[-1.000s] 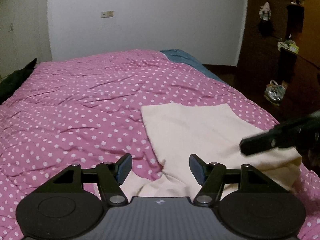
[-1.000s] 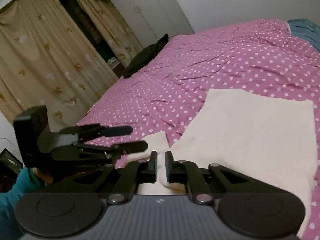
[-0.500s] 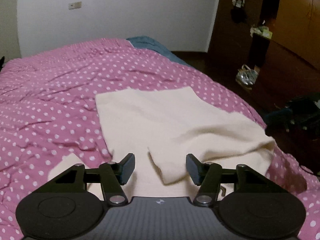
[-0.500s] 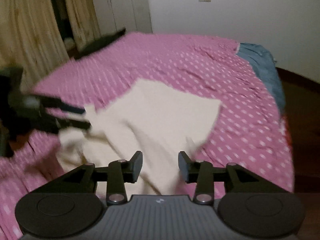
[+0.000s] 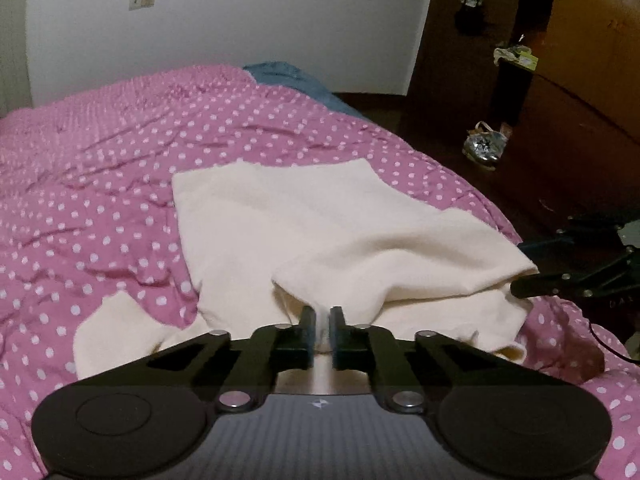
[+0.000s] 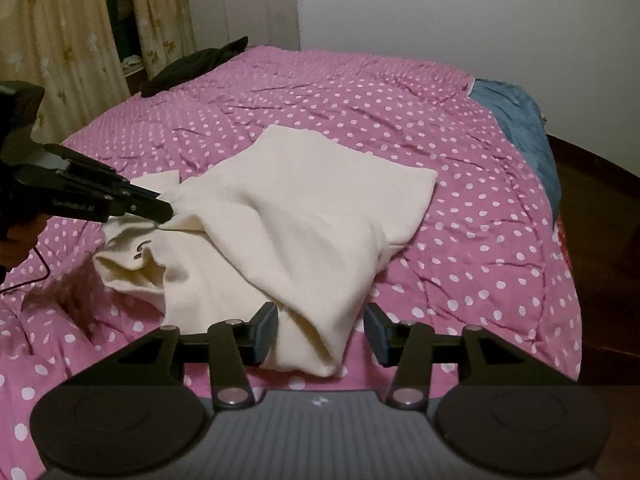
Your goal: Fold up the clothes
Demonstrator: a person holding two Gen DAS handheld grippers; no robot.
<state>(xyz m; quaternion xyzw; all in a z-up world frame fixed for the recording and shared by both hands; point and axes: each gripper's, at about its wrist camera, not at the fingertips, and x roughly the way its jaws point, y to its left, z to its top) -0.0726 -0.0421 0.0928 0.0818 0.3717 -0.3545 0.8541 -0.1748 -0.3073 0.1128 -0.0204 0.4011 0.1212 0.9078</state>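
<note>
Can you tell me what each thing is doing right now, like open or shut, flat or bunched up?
Left gripper: jaws shut on the cream garment.
Right gripper: jaws open, either side of a fold of the garment.
Cream garment: partly folded, bunched at the near end, flat at the far end.
Pink polka-dot bedspread: spread over the bed, wrinkled.
Black garment: crumpled at the far edge.

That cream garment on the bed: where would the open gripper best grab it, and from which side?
Probably the bunched fold of the cream garment lying between the open right gripper. It is raised off the pink bedspread, so the fingers can close on it coming straight forward from the near edge. The left gripper is already shut on another fold.
</note>
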